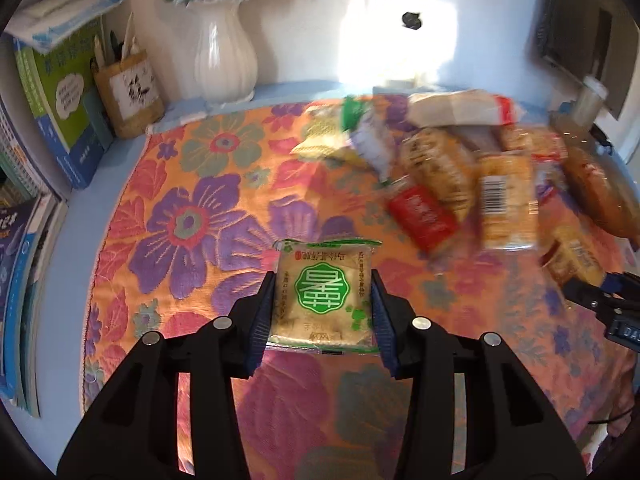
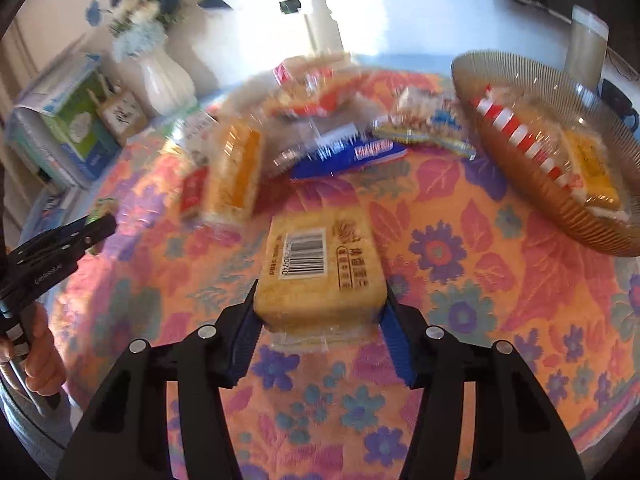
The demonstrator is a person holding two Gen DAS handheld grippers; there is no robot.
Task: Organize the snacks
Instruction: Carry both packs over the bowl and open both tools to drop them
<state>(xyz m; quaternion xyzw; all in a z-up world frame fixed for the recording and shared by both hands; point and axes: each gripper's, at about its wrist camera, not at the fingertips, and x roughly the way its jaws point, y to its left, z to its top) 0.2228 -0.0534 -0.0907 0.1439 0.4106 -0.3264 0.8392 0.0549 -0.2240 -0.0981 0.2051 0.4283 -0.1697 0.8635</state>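
Square pale snack packet with a green round label [image 1: 322,294], clamped between the blue pads of the left hand-held gripper [image 1: 323,304], above the flowered cloth [image 1: 180,216] on the desk. Clear-wrapped yellow rice-cracker pack with a barcode [image 2: 320,268], pinched at its near end by the right hand-held gripper [image 2: 320,312], also over the cloth. Beyond, a blurred heap of snack packs [image 2: 304,132] at the far middle. Far right, a ribbed amber bowl [image 2: 520,184] already holding a few packs. Far left, a white vase [image 1: 224,56] with flowers, a pen holder [image 1: 130,92], stacked books [image 1: 60,92].
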